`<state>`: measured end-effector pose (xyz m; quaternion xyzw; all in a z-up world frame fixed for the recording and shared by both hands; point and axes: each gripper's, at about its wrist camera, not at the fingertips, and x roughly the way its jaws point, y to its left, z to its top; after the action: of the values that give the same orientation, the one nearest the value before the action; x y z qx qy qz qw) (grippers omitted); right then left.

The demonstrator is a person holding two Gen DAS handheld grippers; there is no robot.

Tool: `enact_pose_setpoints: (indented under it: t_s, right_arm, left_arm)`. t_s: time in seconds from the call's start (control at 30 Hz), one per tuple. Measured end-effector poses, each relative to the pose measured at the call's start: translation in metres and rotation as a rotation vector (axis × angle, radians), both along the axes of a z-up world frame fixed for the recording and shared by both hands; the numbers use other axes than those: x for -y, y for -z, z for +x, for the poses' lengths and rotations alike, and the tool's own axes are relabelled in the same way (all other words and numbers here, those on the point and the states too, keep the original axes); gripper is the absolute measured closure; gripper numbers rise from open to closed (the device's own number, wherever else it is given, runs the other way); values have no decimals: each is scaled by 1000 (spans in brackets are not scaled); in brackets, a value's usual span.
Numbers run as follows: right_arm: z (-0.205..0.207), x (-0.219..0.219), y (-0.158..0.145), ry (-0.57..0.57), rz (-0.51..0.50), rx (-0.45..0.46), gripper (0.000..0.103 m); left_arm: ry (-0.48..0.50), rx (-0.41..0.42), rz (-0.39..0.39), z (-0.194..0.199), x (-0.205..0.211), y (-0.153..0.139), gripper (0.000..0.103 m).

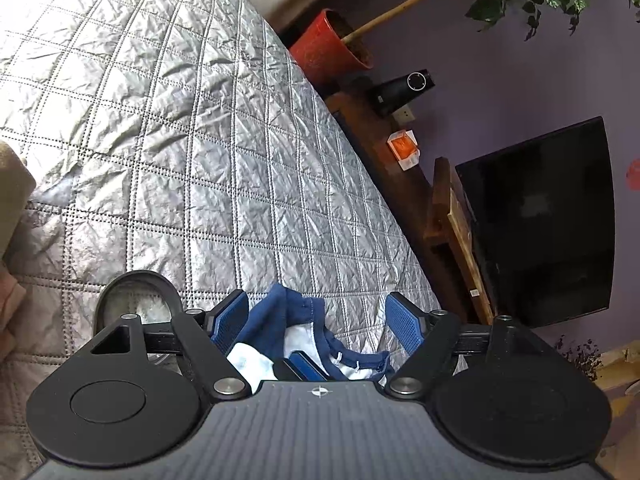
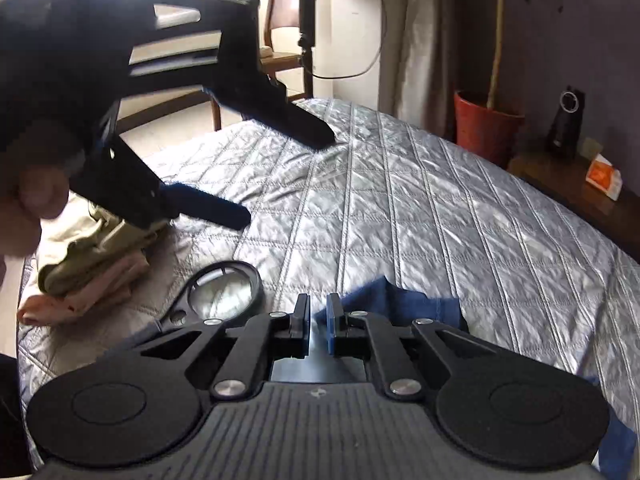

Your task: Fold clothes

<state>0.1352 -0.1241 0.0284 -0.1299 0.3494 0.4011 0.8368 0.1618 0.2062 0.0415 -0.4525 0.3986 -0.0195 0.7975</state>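
My left gripper [image 1: 318, 318] has its jaws spread wide, hanging over the near edge of the bed [image 1: 168, 128] with its silver quilted cover. Between and just below those jaws lies the blue garment [image 1: 296, 320], bunched up, its white lining showing; neither blue pad touches the cloth as far as I can see. A dark blue-padded piece shows low between the jaws, and I cannot tell what it is.

My right gripper [image 2: 318, 316] has its jaws nearly together, only a narrow slit left between the pads. The same blue garment [image 2: 404, 300] lies on the bed [image 2: 440, 208] right at the tips and spreads off to the right of them, with more of it showing under the gripper's right side. Whether a fold of cloth is pinched in the slit I cannot tell from this view.

From the right wrist view I see the left gripper [image 2: 286, 176] up and to the left, jaws wide apart above the cover, a hand [image 2: 28, 204] on its handle. Under it sits a pile of folded clothes [image 2: 88, 264], beige on pink.
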Motion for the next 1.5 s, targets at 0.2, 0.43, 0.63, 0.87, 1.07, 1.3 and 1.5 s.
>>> enact_pose_setpoints:
  t_s: [0.2,0.43,0.63,0.87,1.07,1.3,1.5]
  right_arm:
    - [-22,35,-6,196,54,28,76]
    - [-34,-5,-7,103,97,-91,75]
    - [-23,-6,33,261,40,-206,79]
    - [-22,-1,34,294,76,-191,95]
    - [-19,0,40,315,135,-171,102]
    - [-23,-2,17,286,310,-170,103]
    - [-20,-7,34,260,267,-235,83]
  left_arm:
    - [-15,6,-3,-1,-2,-2,23]
    - [-16,5,3,1,0,-2,23]
    - [-15,7,-2,1,-3,-2,23]
    - [-13,11,-8,0,-4,-2,22]
    - [-11,13,-9,0,-2,-2,22]
    - [-10,15,-7,1,-1,-1,22]
    - [-5,12,-3,1,0,0,22]
